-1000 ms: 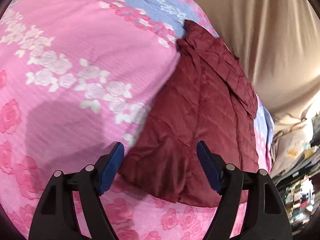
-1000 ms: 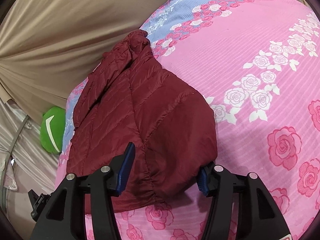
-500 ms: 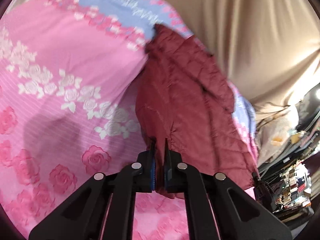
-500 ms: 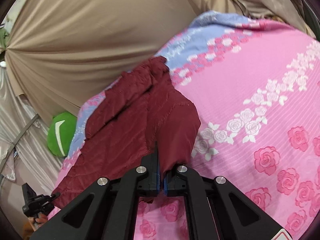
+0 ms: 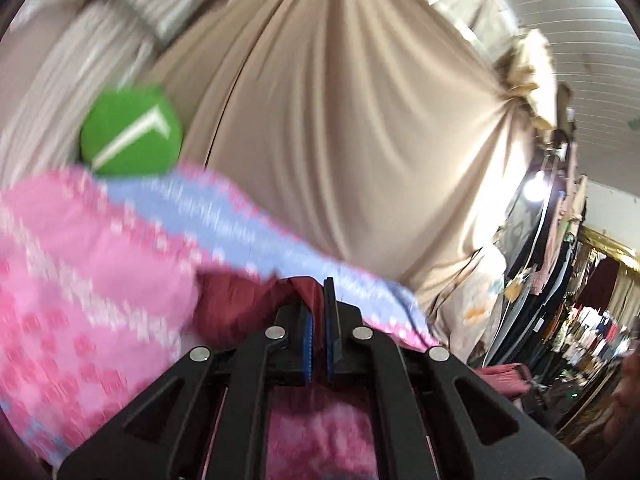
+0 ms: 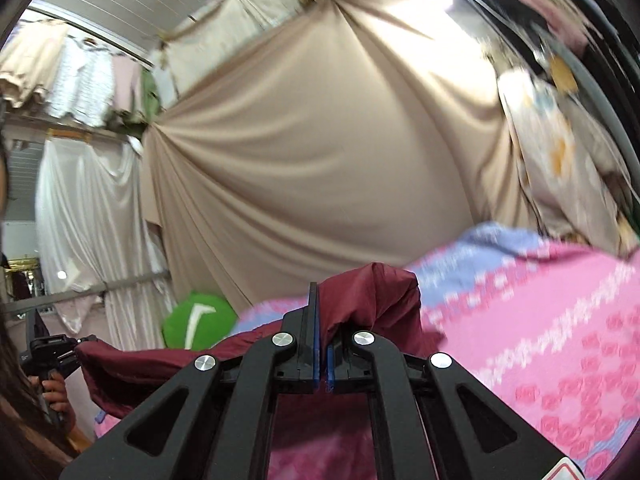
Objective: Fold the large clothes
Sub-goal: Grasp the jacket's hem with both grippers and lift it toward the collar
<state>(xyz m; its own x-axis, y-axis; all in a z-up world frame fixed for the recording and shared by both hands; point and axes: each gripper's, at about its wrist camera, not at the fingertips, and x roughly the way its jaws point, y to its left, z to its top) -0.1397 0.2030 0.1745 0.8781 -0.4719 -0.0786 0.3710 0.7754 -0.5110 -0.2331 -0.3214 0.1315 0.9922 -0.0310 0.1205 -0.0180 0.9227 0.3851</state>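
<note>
One dark red quilted jacket (image 6: pixel 372 296) is present, and it is held in two places. The left gripper (image 5: pixel 318 304) has its two blue-padded fingers (image 5: pixel 307 336) closed on a fold of the dark red fabric, which shows pinched between the pads and bunched just to the left of them. The right gripper (image 6: pixel 322 320) likewise has its two fingers (image 6: pixel 315 332) closed on the jacket; a rounded hump of the garment stands just right of the fingertips, and a long span of it stretches away to the left, raised off the bed.

One bed cover (image 6: pixel 560 320), pink with rose print and one blue floral band along its far edge, lies beneath the jacket; in the left wrist view it (image 5: pixel 88 272) fills the left and near part of the frame, blurred.

One round green cushion with a white mark (image 5: pixel 132 132) sits at the far edge of the bed. One large beige draped cloth (image 6: pixel 320 140) hangs behind the bed.

At the far left of the right wrist view, one hand (image 6: pixel 54 394) grips a black handle. Clothes hang on a rail (image 6: pixel 72 72) at upper left.
</note>
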